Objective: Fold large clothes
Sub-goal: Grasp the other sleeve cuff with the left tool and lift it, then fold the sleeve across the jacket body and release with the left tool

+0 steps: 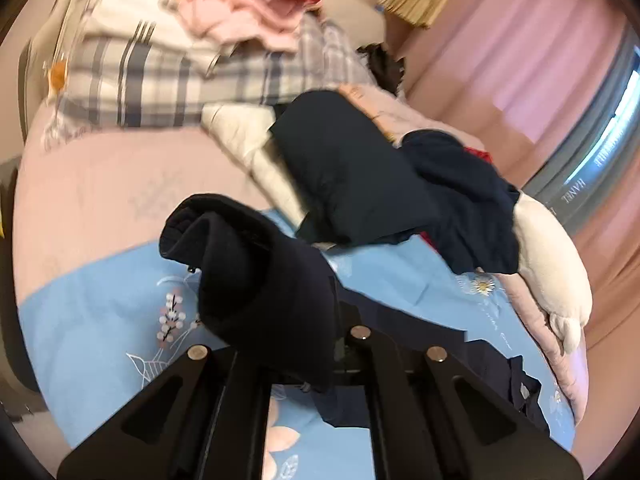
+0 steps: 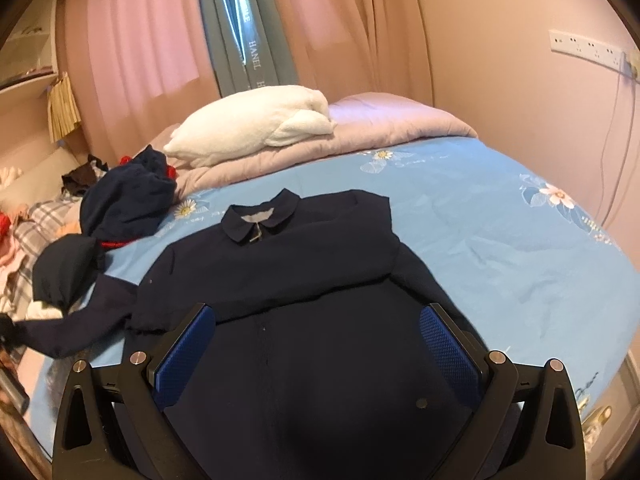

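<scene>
Right wrist view: wide right claw (image 2: 316, 354) over dark navy collared jacket (image 2: 304, 264); left claw (image 1: 304, 360) grips its sleeve (image 1: 260, 276); crumpled navy garments (image 2: 128, 200) upper left.

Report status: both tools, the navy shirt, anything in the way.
Left tool shut on the sleeve, lifted. Right tool open over the navy shirt, spread collar-up on the blue sheet. Dark clothes pile beside the shirt's shoulder.

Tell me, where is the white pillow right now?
In the right wrist view, the white pillow lies at the bed's far end on the folded pink quilt, just below the curtains.
</scene>
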`<state>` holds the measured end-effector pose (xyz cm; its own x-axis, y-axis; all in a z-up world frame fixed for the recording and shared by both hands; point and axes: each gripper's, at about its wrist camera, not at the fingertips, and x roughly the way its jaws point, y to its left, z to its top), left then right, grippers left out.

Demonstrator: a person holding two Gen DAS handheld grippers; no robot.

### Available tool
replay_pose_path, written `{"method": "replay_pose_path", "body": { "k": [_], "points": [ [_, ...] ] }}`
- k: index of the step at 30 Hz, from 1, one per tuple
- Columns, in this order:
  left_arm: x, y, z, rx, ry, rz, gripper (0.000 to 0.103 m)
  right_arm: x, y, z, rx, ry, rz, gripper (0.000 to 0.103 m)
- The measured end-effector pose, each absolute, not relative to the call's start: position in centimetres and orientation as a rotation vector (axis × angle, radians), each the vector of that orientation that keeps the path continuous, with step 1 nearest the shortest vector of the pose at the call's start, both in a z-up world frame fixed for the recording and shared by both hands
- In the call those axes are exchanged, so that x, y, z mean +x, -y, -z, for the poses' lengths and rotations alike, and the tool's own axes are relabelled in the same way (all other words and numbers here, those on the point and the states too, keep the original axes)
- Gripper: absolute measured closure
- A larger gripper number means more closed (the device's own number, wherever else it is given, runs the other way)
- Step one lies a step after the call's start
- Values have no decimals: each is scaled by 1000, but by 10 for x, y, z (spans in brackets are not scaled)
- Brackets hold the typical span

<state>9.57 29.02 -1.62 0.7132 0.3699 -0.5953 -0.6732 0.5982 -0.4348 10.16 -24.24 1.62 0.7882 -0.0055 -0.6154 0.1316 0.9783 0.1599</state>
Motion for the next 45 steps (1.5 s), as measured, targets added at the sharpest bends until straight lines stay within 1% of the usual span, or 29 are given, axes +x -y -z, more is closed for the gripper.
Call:
{"method": "replay_pose_path", "body": {
  "k": [5,12,21,27,34,40,45],
  "points": [
    [100,-263,-18,-628,-440,-578,100,106,239,-32,166,-649,57,2],
    [123,-210,-66,-531,-410,-442,100,108,241,-41,184,-621,39,2],
    [154,-138,-90,-419,-415,-270,100,105,250,-42,213,-613,59,2],
    [171,-84,-91,-326,-433,-167,99,102,260,-39,244,-617,74,2],
    [188,-25,-79,-246,-476,-48,99,103,273,-34,284,-637,77,2],
    [205,21,-57,-211,-559,35,99,102,283,-28,305,-645,86,2],
    [219,54,-24,-201,-643,95,99,101,291,-24,320,-655,98,2]
  ]
}}
